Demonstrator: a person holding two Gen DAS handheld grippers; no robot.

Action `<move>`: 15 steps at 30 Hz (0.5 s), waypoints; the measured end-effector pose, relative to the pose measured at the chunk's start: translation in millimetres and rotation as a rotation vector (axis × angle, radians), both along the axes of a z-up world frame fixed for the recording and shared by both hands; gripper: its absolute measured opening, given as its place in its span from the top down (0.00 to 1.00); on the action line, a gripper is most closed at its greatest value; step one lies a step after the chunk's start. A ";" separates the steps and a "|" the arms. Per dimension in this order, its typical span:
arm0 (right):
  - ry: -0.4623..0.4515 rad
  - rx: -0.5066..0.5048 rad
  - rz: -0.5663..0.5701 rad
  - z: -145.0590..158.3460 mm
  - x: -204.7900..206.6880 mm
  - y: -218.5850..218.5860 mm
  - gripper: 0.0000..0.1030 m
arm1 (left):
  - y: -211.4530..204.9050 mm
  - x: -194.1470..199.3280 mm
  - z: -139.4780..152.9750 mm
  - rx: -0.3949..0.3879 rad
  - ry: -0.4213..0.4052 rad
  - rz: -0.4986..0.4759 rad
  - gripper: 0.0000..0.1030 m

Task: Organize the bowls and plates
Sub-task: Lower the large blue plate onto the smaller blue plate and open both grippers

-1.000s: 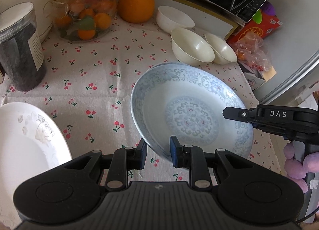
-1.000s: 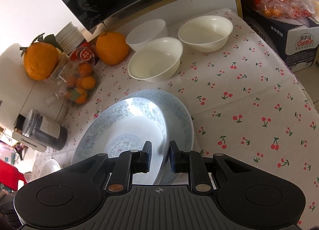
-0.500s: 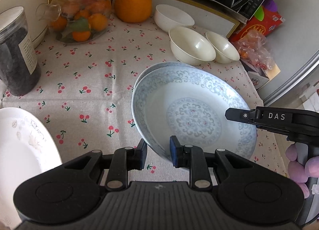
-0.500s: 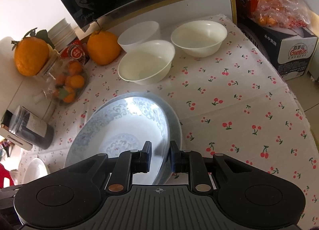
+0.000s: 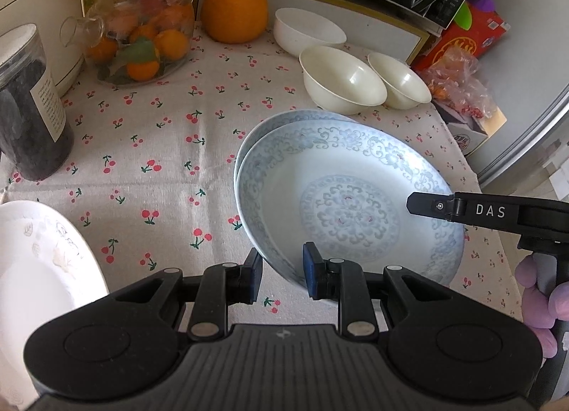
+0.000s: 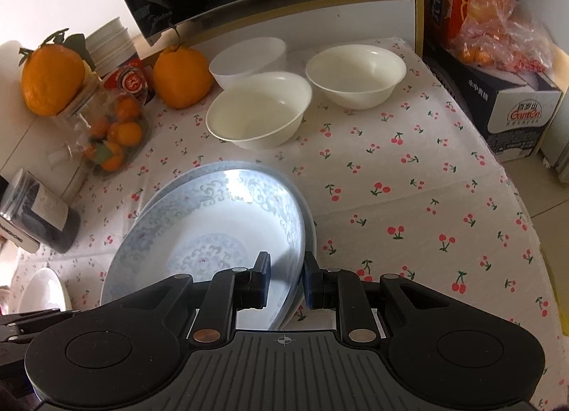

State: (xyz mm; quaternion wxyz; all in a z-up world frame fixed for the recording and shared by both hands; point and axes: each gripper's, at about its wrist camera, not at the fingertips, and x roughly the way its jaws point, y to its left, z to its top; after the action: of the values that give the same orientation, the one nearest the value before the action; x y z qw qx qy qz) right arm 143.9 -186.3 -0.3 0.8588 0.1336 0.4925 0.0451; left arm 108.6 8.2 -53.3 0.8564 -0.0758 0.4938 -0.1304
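Left wrist view first: left gripper has its fingers clamped on the near rim of the top plate, a blue-patterned dish held just over a matching lower plate on the desk. The right gripper reaches in from the right over the top plate's far rim. The top plate sits offset from the one beneath, so letting go here could leave it skewed or let it clack down hard and chip. A white plate lies well apart at the left edge.

Right wrist view: right gripper has its fingers pinched on the top plate's rim, and the plate looks tilted, though the fisheye makes that hard to judge. Glazed rims are slick; an uneven release by the two hands could tip the plate sideways off the stack. Three bowls stand near, beyond the plates, and a slide could knock them.
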 end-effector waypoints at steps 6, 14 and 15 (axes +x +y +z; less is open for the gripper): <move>0.003 -0.045 0.011 0.9 0.0 4.0 0.81 | -2.8 0.3 -0.3 0.023 -0.005 -0.003 0.79; 0.030 -0.125 0.031 -0.3 -0.7 11.8 0.81 | -4.1 0.5 0.2 0.049 -0.014 -0.012 0.78; 0.031 -0.136 0.037 -0.1 -0.8 13.0 0.82 | -3.9 0.7 0.2 0.049 -0.013 -0.012 0.78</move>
State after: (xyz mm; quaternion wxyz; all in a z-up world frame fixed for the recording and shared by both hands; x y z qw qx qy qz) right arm 143.1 -173.3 -0.5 0.8573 0.0665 0.5099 0.0251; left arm 109.3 4.2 -53.1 0.8604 -0.0510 0.4917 -0.1238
